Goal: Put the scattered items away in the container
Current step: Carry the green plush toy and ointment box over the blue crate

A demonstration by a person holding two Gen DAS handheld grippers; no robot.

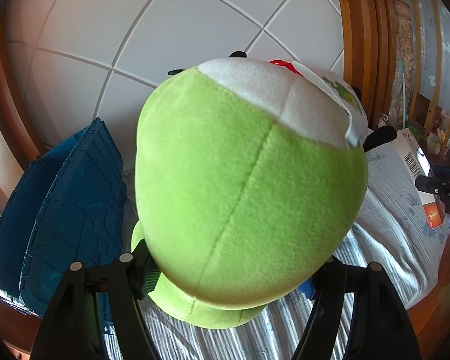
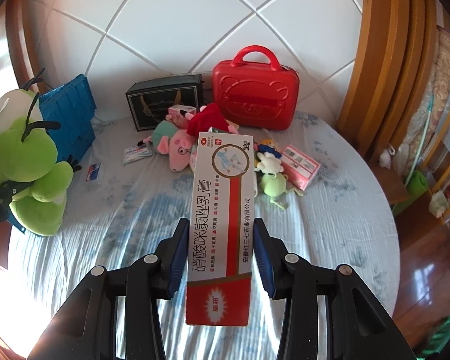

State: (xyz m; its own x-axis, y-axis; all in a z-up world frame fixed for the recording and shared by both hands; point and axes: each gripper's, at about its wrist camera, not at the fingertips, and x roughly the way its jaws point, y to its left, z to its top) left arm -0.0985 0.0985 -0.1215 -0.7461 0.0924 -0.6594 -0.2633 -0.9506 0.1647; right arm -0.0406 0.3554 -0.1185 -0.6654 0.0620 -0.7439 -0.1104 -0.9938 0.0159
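Note:
A big green plush toy (image 1: 243, 186) with a white cap fills the left wrist view. My left gripper (image 1: 231, 279) is shut on its lower body, holding it above the bed. In the right wrist view the same green plush toy (image 2: 30, 162) hangs at the left, beside the blue crate (image 2: 72, 111). My right gripper (image 2: 220, 246) is shut on a long red-and-white ointment box (image 2: 222, 210), its blue pads pressing both long sides. The blue crate (image 1: 75, 210) stands just left of the plush toy.
On the pale bedspread (image 2: 330, 225) lie a pig plush (image 2: 177, 147), small plush toys (image 2: 270, 174), a pink box (image 2: 303, 165) and sachets (image 2: 135, 153). A red case (image 2: 255, 93) and black gift bag (image 2: 165, 102) stand against the white headboard (image 2: 195, 15). A wooden frame (image 2: 384, 60) rises on the right.

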